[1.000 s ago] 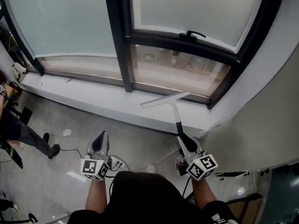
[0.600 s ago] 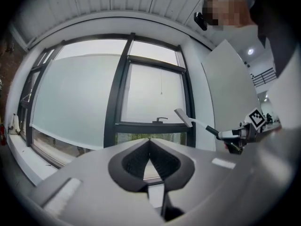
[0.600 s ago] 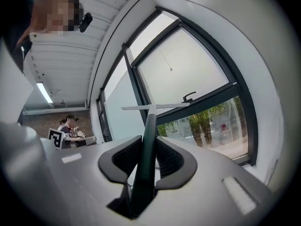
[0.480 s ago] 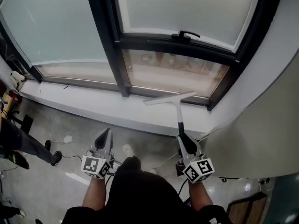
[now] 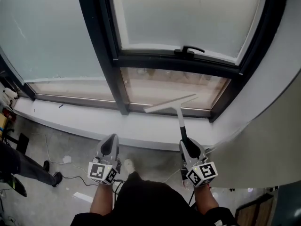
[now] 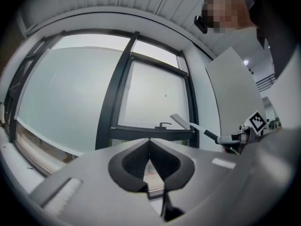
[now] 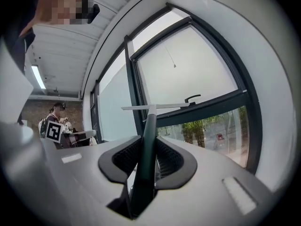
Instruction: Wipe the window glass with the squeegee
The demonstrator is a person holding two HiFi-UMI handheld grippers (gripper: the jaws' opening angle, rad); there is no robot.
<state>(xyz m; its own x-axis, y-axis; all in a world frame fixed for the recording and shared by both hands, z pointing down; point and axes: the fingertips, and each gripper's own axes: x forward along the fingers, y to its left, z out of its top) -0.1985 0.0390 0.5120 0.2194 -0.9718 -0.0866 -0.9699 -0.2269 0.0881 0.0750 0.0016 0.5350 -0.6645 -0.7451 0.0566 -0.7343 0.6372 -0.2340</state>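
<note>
Before window glass [image 5: 188, 18], my right claw [image 5: 185, 144] grips squeegee [image 5: 170, 104] handle, left claw [image 5: 110, 142] clenched empty; tilted blade risks streaks.

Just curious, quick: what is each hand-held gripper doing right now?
Left hand-held gripper: shut, empty.
Right hand-held gripper: shut on the squeegee handle.

Soft daylight through window [image 5: 188, 22]; fisheye edges dark; sharp focus

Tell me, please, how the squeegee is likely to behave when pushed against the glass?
The squeegee probably handles light: thin blade, slim handle. Gripped by the right gripper only at the handle's end, it may pivot between the jaws under pressure. The blade looks straight, so likely fairly stiff.
</note>
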